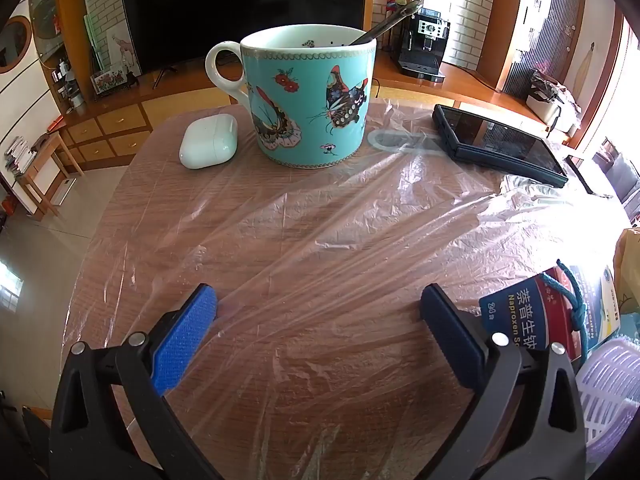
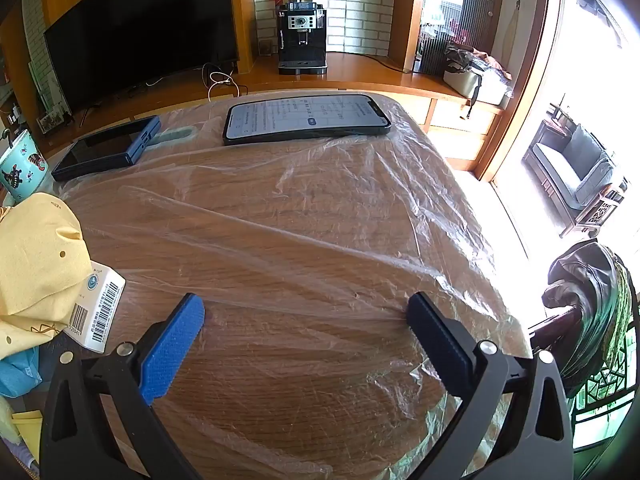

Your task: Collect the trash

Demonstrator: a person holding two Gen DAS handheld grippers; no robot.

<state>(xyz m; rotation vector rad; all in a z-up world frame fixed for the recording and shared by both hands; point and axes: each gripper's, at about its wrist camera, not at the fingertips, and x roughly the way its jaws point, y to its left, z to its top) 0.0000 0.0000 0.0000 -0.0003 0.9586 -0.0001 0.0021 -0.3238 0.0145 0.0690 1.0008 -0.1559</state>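
A medicine box (image 1: pixel 520 316) with blue and red print lies at the right of the left wrist view, with a yellow paper bag (image 1: pixel 628 272) and a lilac plastic basket (image 1: pixel 612 392) beside it. In the right wrist view the yellow paper (image 2: pixel 36 256) lies crumpled at the left over a white barcoded box (image 2: pixel 100 312). My left gripper (image 1: pixel 320 308) is open and empty above the table. My right gripper (image 2: pixel 306 314) is open and empty above the table.
The wooden table (image 1: pixel 280 360) is covered with clear plastic film (image 2: pixel 320 216). A turquoise butterfly mug (image 1: pixel 308 96) with a spoon, a white earbud case (image 1: pixel 208 140), a dark folded device (image 1: pixel 500 140) and a lit phone (image 2: pixel 308 118) stand at the far side. A jacket-draped chair (image 2: pixel 592 304) is at the right.
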